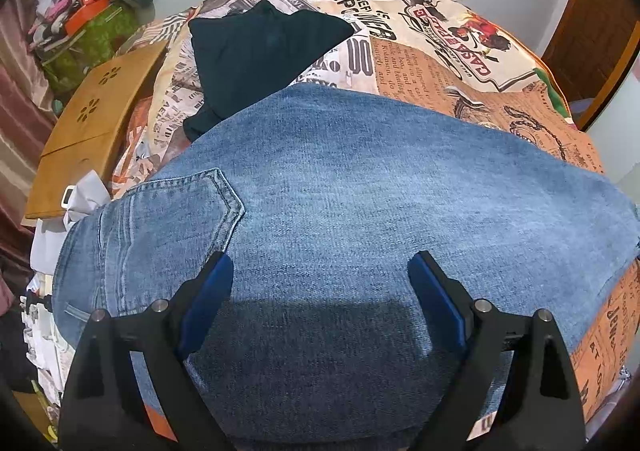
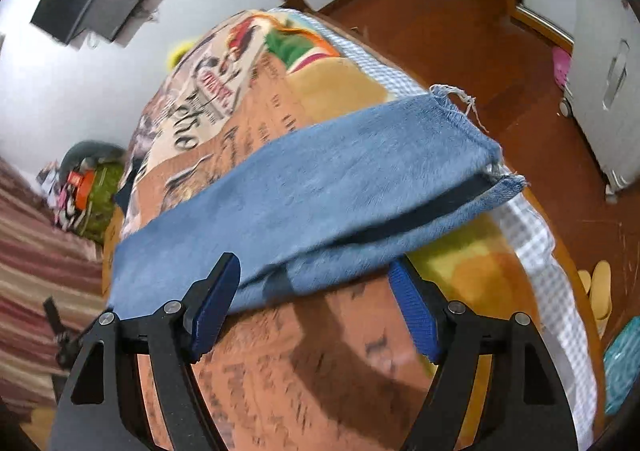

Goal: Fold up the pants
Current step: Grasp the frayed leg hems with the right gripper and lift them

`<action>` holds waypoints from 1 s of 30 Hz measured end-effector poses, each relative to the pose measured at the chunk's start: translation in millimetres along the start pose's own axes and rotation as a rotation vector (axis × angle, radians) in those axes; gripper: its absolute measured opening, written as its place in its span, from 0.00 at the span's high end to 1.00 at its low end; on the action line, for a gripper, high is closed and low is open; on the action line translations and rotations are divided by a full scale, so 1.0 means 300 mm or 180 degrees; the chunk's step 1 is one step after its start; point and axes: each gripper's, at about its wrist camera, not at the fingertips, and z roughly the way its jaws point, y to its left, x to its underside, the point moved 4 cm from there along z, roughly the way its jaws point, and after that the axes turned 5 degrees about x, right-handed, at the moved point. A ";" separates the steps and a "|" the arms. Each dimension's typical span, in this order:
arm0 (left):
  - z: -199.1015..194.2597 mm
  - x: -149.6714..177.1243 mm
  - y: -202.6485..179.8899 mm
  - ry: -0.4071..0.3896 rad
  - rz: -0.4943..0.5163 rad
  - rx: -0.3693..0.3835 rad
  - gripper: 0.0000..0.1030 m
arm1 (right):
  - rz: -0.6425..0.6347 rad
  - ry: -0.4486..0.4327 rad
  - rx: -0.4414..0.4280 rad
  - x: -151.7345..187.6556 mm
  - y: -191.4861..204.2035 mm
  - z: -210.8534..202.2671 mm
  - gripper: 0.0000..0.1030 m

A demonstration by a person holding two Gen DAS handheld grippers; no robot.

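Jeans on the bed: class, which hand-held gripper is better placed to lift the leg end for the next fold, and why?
Probably the right hand-held gripper: open, its fingers straddle the jeans leg edge near the frayed hem. The left hand-held gripper hovers open over the back pocket.

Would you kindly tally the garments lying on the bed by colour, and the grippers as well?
Blue denim jeans: 1
Dark navy folded garment: 1
Black two-finger grippers with blue pads: 2 (left gripper, right gripper)
Total: 4
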 end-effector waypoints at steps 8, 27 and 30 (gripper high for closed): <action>0.002 -0.002 -0.004 0.0003 0.0022 -0.0036 0.11 | 0.0257 -0.0292 0.0184 -0.162 -0.051 0.052 0.83; -0.077 -0.011 -0.038 -0.0133 0.0149 -0.0001 0.11 | -0.0776 -0.1115 0.0139 -0.190 0.229 -0.160 0.92; -0.140 -0.021 -0.054 -0.0285 0.0187 0.0034 0.11 | -0.0918 -0.1192 -0.0055 -0.182 0.321 -0.204 0.92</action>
